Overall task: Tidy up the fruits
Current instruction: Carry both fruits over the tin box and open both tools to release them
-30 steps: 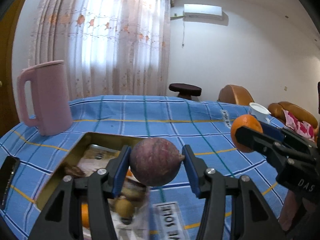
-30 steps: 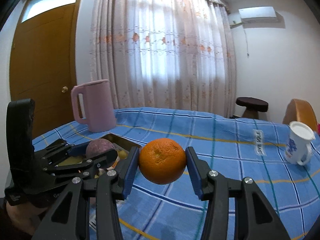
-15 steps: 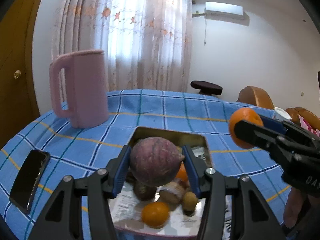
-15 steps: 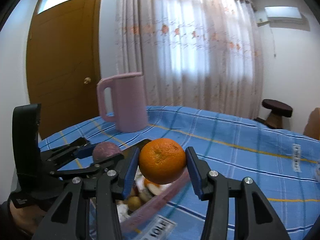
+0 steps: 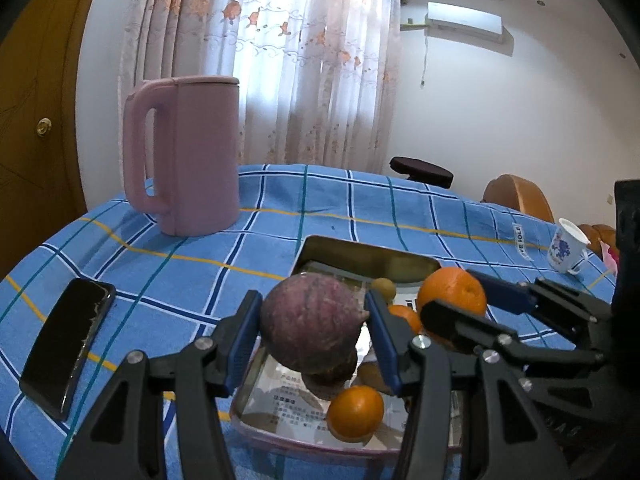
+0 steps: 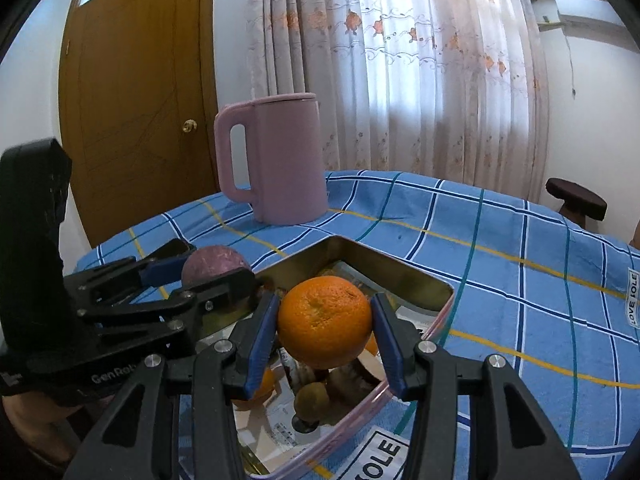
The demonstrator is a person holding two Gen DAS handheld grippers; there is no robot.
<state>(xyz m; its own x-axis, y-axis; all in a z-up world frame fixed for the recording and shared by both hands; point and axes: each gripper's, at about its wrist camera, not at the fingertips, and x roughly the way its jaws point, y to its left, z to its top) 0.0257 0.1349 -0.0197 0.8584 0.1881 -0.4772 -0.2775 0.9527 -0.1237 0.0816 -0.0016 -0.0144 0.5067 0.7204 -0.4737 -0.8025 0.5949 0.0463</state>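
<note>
My left gripper (image 5: pixel 312 334) is shut on a round purple fruit (image 5: pixel 310 320), held just above the near left part of a metal tray (image 5: pixel 360 252). That purple fruit (image 6: pixel 214 266) and the left gripper (image 6: pixel 208 276) also show at the left of the right wrist view. My right gripper (image 6: pixel 326 332) is shut on an orange (image 6: pixel 324 320) over the middle of the same tray (image 6: pixel 384 270). The orange (image 5: pixel 454 290) hangs beside the purple fruit. Inside the tray lie a small orange (image 5: pixel 354 412), a small green-brown fruit (image 6: pixel 312 402) and other fruit, partly hidden.
A pink jug (image 5: pixel 188 156) stands on the blue checked tablecloth (image 5: pixel 280 208) behind the tray to the left. A black phone (image 5: pixel 66 342) lies near the left table edge. A white mug (image 5: pixel 568 250) stands at the far right. A stool (image 5: pixel 422 168) is beyond the table.
Both grippers have moved left and slightly down with their fruits, coming over the tray. The jug now looks closer and the right gripper sits nearer the left one.
</note>
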